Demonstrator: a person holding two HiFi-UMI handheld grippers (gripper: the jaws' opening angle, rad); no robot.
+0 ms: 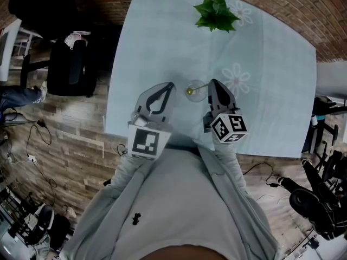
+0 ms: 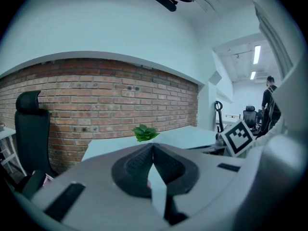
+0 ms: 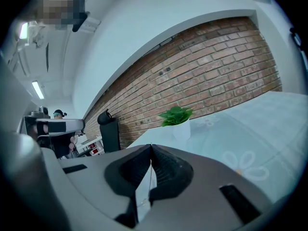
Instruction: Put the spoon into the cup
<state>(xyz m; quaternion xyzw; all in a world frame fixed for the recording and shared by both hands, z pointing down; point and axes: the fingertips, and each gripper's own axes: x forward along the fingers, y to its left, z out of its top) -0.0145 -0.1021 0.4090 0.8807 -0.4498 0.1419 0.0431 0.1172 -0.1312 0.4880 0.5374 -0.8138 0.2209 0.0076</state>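
A green potted plant [image 1: 217, 13] is standing near the top of the frame on the counter [image 1: 162, 42], whose pale cloth is showing flower prints. A black office chair [image 1: 69, 64] is sitting at upper left on the wood-plank floor [image 1: 70, 145].

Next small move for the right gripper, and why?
Probably open the right gripper a little. The spoon already stands in the cup, its handle leaning up to the shut jaw tips, so letting go looks like all that's left. Whether they actually pinch it isn't clear.
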